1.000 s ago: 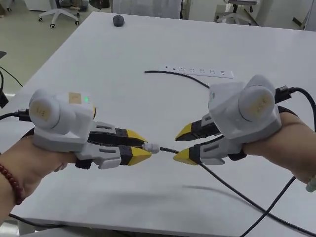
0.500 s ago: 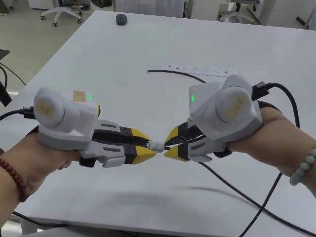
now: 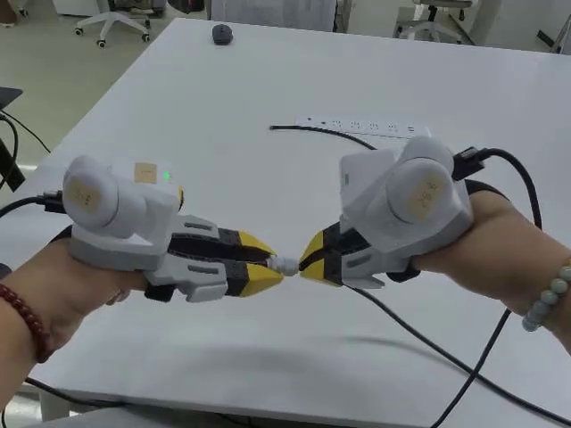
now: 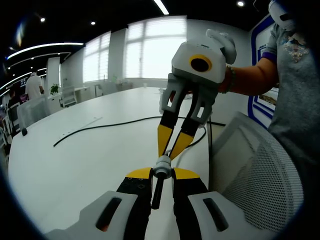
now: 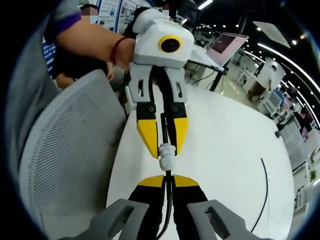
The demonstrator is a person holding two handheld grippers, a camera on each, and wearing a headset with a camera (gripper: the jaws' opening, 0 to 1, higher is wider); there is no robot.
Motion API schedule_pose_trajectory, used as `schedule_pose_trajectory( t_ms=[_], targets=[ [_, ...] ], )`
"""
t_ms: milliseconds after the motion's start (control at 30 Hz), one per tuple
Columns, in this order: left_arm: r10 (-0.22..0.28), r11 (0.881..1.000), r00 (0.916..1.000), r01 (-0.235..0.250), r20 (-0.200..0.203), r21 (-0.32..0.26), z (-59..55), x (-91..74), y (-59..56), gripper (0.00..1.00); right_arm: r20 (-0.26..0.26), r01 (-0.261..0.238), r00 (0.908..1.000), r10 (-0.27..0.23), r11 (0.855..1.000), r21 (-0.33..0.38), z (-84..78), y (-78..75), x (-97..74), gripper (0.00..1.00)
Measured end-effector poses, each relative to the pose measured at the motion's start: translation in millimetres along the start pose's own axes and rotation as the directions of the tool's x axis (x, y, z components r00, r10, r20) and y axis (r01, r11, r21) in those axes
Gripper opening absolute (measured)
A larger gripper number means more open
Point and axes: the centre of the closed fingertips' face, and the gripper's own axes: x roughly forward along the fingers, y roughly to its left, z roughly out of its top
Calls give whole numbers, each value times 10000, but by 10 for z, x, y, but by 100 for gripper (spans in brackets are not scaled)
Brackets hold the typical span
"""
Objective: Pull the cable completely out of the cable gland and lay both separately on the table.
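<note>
A small white cable gland (image 3: 285, 265) hangs above the white table (image 3: 268, 89), between two grippers that meet tip to tip. From the left, my left gripper (image 3: 270, 267) is shut on the gland (image 4: 162, 165). From the right, my right gripper (image 3: 308, 260) is shut on the black cable (image 3: 419, 343) just behind the gland. In the right gripper view the cable (image 5: 170, 195) runs between my own yellow jaw tips and up into the gland (image 5: 166, 152). The cable trails off to the table's near right edge.
A white power strip (image 3: 357, 127) lies mid-table with a black lead (image 3: 312, 132) beside it. A dark mouse (image 3: 221, 34) sits at the far edge. Office chairs stand beyond the table. A grey mesh chair (image 5: 65, 150) is close to the table's near side.
My right gripper has moved left up to the gland and shut its jaws on the cable. The left gripper has kept its hold on the gland.
</note>
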Motion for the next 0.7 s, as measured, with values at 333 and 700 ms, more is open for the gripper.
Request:
schedule_pose_trajectory(
  t_ms=[333,700],
  targets=[
    [228,9997,9997,-228,-45,-28,-26,-88,72,15,-268,111,9996,-97,9985,544,-234,-46,-75,0],
    [555,9983,9985,-554,6,-191,-51,-150,145,15,-499,370,9982,-322,9943,1003,-406,-142,-110,0]
  ],
)
